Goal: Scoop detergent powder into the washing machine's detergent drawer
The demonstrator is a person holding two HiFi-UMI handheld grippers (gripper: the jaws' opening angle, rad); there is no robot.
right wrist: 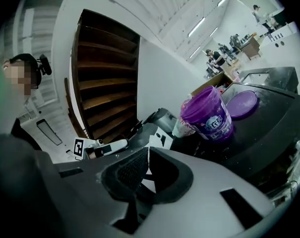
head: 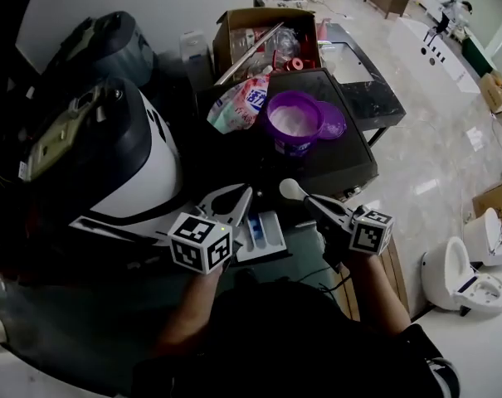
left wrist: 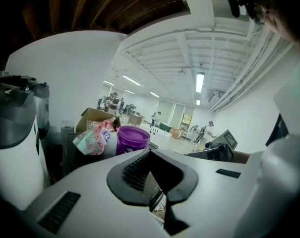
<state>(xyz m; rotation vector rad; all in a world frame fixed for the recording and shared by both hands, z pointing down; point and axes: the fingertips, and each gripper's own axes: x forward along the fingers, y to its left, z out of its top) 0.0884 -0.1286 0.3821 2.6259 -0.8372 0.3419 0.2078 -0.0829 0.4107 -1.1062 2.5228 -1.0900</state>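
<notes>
Head view: right gripper (head: 311, 202) at 5 o'clock, jaws clamped on the handle of a white scoop (head: 291, 189); the bowl hangs between the purple tub (head: 293, 128) at 12 o'clock and the detergent drawer (head: 265, 237), pulled out at 6 o'clock; whether the bowl is loaded cannot be told; left gripper (head: 241, 199) just at 9 o'clock of the drawer, jaws together, nothing seen in them; tub open, white powder inside, lid (head: 333, 121) beside it at 3 o'clock; detergent bag (head: 238, 104) and cardboard box (head: 263, 23) behind, all on a black top (head: 338, 172); pale glossy floor (head: 437, 139) at 3 o'clock. Left gripper view: left gripper (left wrist: 150, 155) pads meeting at the tips, empty; tub (left wrist: 132, 139) and bag (left wrist: 92, 140) at 11 o'clock; long white room, strip lights (left wrist: 199, 81). Right gripper view: right gripper (right wrist: 146, 155) closed, a white sliver between the pads; tub (right wrist: 209, 115) and lid (right wrist: 241, 103) at 2 o'clock; wooden stair (right wrist: 102, 78) overhead. Step, as judged: carrying between tub and drawer; next calls for a level scoop, then a tip over the drawer's compartment.
</notes>
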